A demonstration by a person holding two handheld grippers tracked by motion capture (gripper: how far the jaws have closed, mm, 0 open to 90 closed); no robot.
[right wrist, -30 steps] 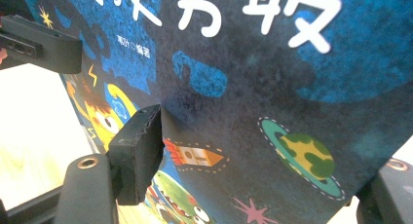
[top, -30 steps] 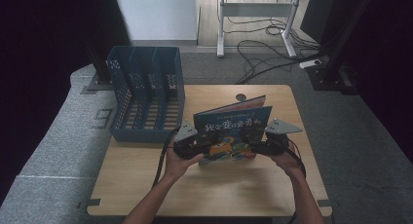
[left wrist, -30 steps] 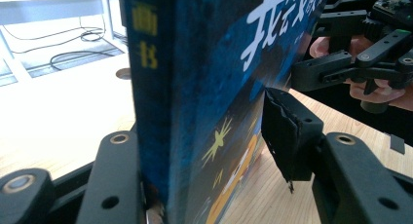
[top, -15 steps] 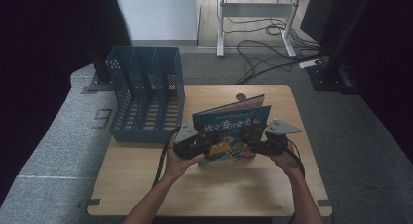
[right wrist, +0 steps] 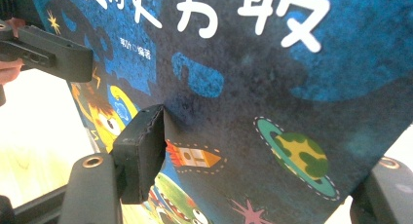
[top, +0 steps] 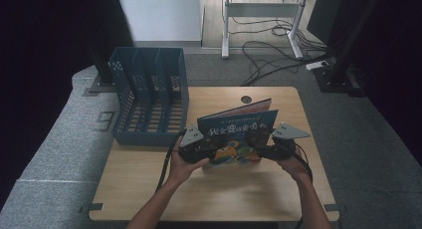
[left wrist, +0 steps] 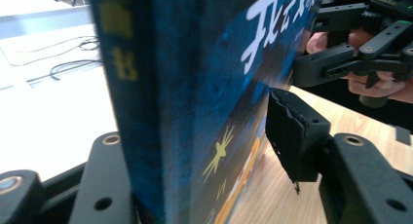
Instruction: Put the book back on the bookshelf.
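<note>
Here, a blue picture book (top: 238, 134) stands upright on its lower edge near the middle of the wooden table (top: 149, 189), cover toward the person. The left gripper (top: 199, 150) straddles its spine edge; one pad (left wrist: 287, 136) stands a little off the cover, so whether it presses is unclear. The right gripper (top: 268, 147) has the opposite edge between its jaws, one pad (right wrist: 141, 151) touching the cover. A blue file rack (top: 149, 97) stands just beside the book, to its left.

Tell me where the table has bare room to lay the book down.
The near strip of the table, between the forearms, is bare; so is the right part beside the book. The left back corner is crowded by the blue rack.
</note>
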